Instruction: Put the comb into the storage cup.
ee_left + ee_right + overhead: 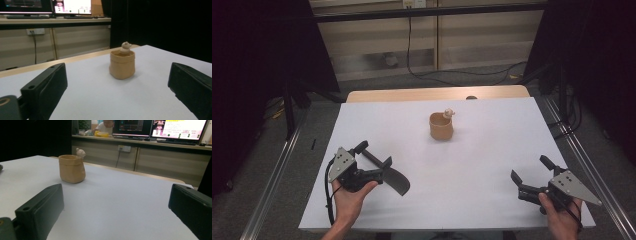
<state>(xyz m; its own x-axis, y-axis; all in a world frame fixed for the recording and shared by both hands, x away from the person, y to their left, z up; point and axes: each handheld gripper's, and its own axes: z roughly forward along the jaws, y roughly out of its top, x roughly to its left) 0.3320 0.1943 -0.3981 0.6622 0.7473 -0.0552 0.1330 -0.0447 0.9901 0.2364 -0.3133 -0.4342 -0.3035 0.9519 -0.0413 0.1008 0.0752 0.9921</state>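
Note:
A tan pot (441,126) stands upright near the middle of the white board, with a small pale figure (449,113) perched on its rim. The left gripper view shows the pot (122,66) straight ahead between the wide-apart jaws, and the right gripper view shows the pot (72,170) ahead to the left. My left gripper (374,154) rests open at the board's near left. A black paddle-shaped thing (398,181) lies beside it; I cannot tell whether it is an object or a shadow. My right gripper (529,168) is open at the near right, holding nothing.
The white board (472,205) covers a wooden table (437,94). Metal rails run along the left (277,170) and the right (592,170). Cables (452,75) lie on the floor behind. A desk with monitors (180,130) stands far back.

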